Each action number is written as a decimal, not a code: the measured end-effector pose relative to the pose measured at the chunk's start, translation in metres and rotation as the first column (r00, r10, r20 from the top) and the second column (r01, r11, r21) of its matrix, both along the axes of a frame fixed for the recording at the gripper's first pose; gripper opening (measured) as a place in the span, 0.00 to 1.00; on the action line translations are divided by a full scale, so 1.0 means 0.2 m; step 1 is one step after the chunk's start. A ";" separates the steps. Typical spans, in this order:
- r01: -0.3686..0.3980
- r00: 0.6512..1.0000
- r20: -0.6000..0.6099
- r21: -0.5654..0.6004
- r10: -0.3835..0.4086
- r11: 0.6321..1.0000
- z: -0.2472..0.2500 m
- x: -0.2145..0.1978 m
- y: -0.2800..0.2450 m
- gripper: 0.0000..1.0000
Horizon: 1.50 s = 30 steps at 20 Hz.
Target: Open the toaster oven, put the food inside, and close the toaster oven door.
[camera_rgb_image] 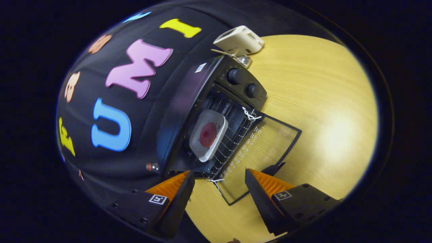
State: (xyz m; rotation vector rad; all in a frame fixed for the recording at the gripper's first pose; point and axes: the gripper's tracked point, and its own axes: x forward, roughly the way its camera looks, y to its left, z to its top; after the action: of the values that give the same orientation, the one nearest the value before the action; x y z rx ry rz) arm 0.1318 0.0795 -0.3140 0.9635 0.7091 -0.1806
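The toaster oven (202, 111) stands on the tabletop (320, 111) against the booth wall, its door (263, 158) dropped fully open and lying flat toward the gripper (219, 184); the food (208, 134), a round red piece on a pale square plate (209, 135), already sits on the wire rack (233, 141) inside; the gripper's fingers stand apart and hold nothing, the door's far edge between them and just ahead; the door looks stiff, glazed and fairly light, hinged along the oven's mouth, so it probably swings rather than lifts; its long axis runs parallel to the oven front; the dark handle (275, 167) at the free edge seems the best hold, since the glass looks slippery and fragile; a white string (250, 114) is tied near the hinge.
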 end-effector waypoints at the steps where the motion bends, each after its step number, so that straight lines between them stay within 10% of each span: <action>1: -0.096 0.995 0.022 -0.084 0.098 0.992 -0.02 -0.09 0.02 0.98; 6: -0.384 0.891 0.004 -0.530 0.455 0.756 -0.20 -0.38 0.02 0.97; 13: -0.474 0.848 -0.151 -0.644 0.508 0.600 -0.55 -0.32 -0.01 0.97; 30: -0.388 0.900 -0.136 -0.681 0.413 0.622 -0.50 -0.18 -0.01 0.99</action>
State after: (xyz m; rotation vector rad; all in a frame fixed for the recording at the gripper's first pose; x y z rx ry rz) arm 0.0949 0.0777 -0.4135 0.0563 0.7261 -0.0209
